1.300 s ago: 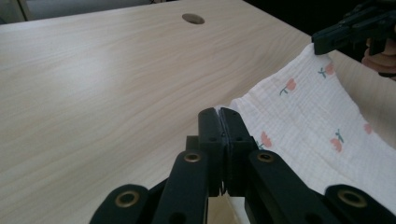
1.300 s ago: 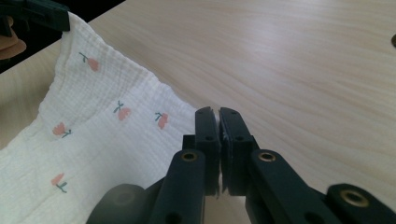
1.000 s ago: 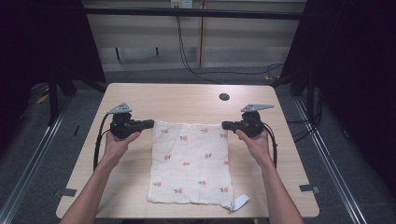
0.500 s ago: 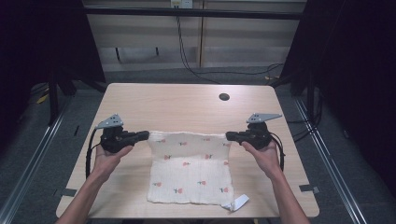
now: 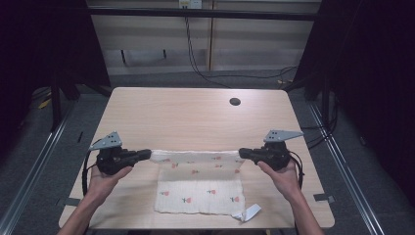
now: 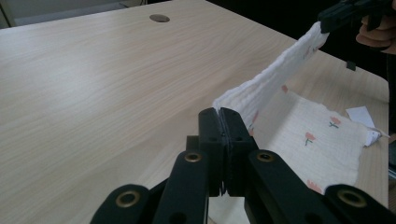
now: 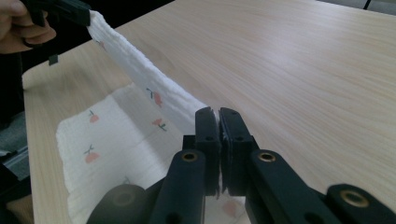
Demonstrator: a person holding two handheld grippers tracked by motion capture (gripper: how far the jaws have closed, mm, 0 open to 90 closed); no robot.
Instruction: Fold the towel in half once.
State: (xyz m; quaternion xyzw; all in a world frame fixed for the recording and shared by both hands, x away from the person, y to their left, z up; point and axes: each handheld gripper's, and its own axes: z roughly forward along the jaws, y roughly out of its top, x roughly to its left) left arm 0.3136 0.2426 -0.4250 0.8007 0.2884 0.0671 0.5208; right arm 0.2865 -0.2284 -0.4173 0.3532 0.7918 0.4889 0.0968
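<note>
A white cloth (image 5: pixel 198 188) with small red flower prints lies on the wooden table (image 5: pixel 195 117) near its front edge. Its far edge is lifted and stretched taut between my two grippers. My left gripper (image 5: pixel 147 155) is shut on the cloth's far left corner (image 6: pixel 233 100). My right gripper (image 5: pixel 242 153) is shut on the far right corner (image 7: pixel 187 107). In the left gripper view the lifted edge runs up to the other gripper (image 6: pixel 345 14). The rest of the cloth (image 7: pixel 107 154) stays flat on the table.
A dark round cable hole (image 5: pixel 235 102) sits in the table's far right part. A white label (image 5: pixel 250 212) sticks out from the cloth's near right corner. Black tape marks (image 5: pixel 323 197) lie near the table's front corners. Cables run on the floor behind.
Both grippers have moved toward the front of the table, carrying the cloth's far edge back over the rest of the cloth. The flat part on the table has become shorter.
</note>
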